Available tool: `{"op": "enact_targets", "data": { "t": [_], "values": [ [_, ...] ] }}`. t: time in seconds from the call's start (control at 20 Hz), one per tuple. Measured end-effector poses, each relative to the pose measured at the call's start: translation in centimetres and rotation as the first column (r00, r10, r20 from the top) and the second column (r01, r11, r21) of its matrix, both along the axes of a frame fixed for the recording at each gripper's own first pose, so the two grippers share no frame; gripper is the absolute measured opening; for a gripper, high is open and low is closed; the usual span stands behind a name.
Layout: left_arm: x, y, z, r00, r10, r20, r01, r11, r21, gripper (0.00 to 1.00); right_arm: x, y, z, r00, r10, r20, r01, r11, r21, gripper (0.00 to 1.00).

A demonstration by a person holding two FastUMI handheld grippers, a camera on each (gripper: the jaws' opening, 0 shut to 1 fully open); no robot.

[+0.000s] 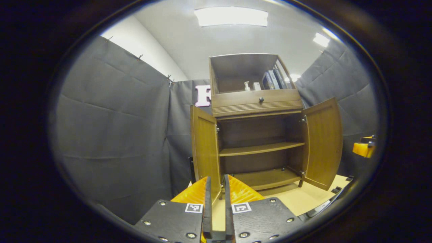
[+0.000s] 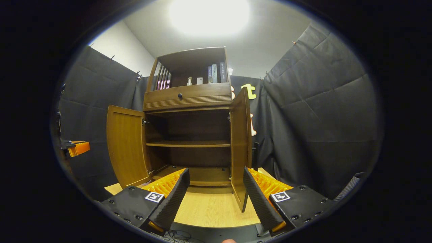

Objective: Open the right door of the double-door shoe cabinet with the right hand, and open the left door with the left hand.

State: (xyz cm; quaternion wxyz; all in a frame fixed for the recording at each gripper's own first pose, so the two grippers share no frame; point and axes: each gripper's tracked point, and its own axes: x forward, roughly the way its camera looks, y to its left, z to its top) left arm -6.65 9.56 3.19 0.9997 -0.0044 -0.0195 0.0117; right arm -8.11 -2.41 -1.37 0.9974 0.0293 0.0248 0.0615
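Note:
The brown wooden shoe cabinet [image 1: 258,101] stands with both doors swung out. In the left gripper view its left door [image 1: 205,148] is seen almost edge-on. My left gripper [image 1: 217,179] has its fingers drawn close on that door's lower free edge. Its right door [image 1: 324,141] hangs wide open, and my right gripper [image 1: 363,148] shows just beyond its edge. In the right gripper view my right gripper [image 2: 216,170] is open. The right door [image 2: 240,148] hangs edge-on between the spread fingers, neither pad touching it. The left door [image 2: 126,148] is open, with my left gripper [image 2: 77,147] at its outer edge.
Inside are two bare shelves [image 2: 189,144]. Above the doors is a drawer with a dark knob [image 2: 180,96], and an open top shelf holding books [image 2: 216,73] and a small bottle [image 2: 189,81]. The cabinet stands on a light wooden platform [image 2: 209,206]. Black cloth walls close in on both sides.

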Motion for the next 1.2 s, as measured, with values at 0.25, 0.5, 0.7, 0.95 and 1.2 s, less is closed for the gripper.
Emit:
{"op": "enact_targets", "data": {
  "t": [0.25, 0.5, 0.7, 0.95, 1.2],
  "values": [
    [-0.69, 0.17, 0.70, 1.000, 0.017, 0.019, -0.017, 1.000, -0.003, 0.26, -0.04, -0.50, -0.41, 1.000, -0.010, -0.020, 0.010, 1.000, 0.013, 0.99],
    [-0.89, 0.19, 0.21, 0.999, 0.032, 0.007, -0.032, 0.999, -0.006, 0.68, 0.02, -0.63, -0.19, 1.000, -0.009, -0.014, 0.010, 1.000, 0.010, 0.96],
    [-0.90, 0.30, -0.10, 0.999, 0.042, -0.005, -0.042, 0.999, -0.009, 0.94, 0.23, -0.75, 0.03, 1.000, -0.012, -0.010, 0.012, 1.000, 0.012, 0.99],
    [-0.77, 0.41, 0.13, 0.999, 0.051, 0.001, -0.051, 0.999, 0.002, 0.94, 0.54, -0.99, 0.12, 1.000, -0.018, -0.005, 0.018, 1.000, 0.010, 0.99],
    [-0.50, 0.09, 0.47, 0.999, 0.039, 0.007, -0.039, 0.999, 0.009, 0.94, 0.75, -0.89, -0.02, 1.000, -0.019, -0.005, 0.019, 1.000, 0.009, 0.96]
  ]
}}
